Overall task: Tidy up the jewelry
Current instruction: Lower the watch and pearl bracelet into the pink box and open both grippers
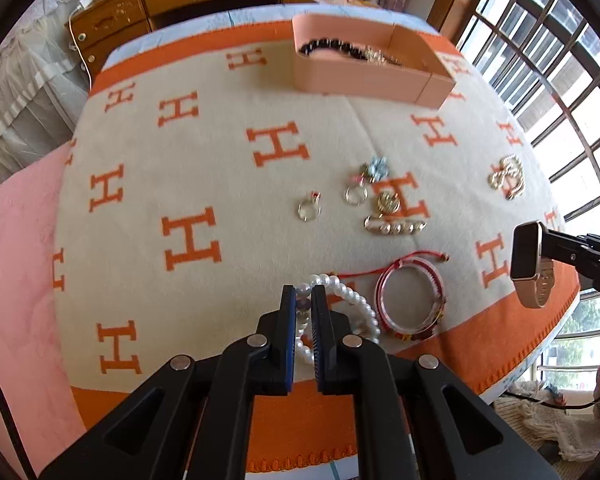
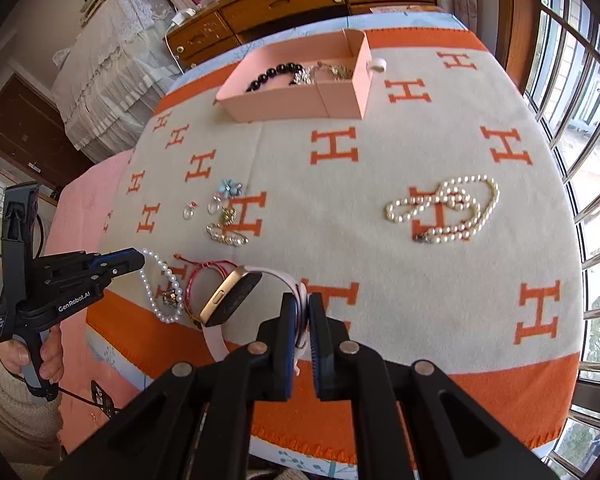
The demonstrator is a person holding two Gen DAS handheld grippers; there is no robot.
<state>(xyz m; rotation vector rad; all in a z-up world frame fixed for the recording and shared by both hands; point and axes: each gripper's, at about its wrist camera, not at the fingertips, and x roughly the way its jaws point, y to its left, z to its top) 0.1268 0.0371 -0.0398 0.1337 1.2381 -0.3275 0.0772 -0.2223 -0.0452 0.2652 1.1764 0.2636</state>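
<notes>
A cream blanket (image 2: pixel 380 168) patterned with orange H letters and edged by an orange border covers the whole work surface. Toward twelve o'clock on it stands a pink open box (image 2: pixel 300 100) with a divider; a black bead bracelet (image 2: pixel 276 74) and some silvery, gold-toned pieces lie inside.

At about three o'clock in the right wrist view lies a long pearl necklace (image 2: pixel 444 212), cream-coloured, looped over itself on an orange H. Near the centre-left is a cluster of small pieces: a blue flower ornament (image 1: pixel 374 166), two clear rings (image 1: pixel 332 202), and a gold pearl hair clip (image 1: pixel 394 226).

The right gripper (image 2: pixel 302 312) is clenched on the pale pink strap of a smartwatch (image 2: pixel 232 298), which has a gold case and dark screen and hangs clear of the blanket. At nine o'clock from it, the left gripper (image 1: pixel 303 302) is closed on a white pearl bracelet (image 1: pixel 352 306), whose round glossy beads dangle in a loop. Just beside that, at its three o'clock, a red cord bracelet (image 1: pixel 410 300) rests on the blanket with its loose cord trailing.
</notes>
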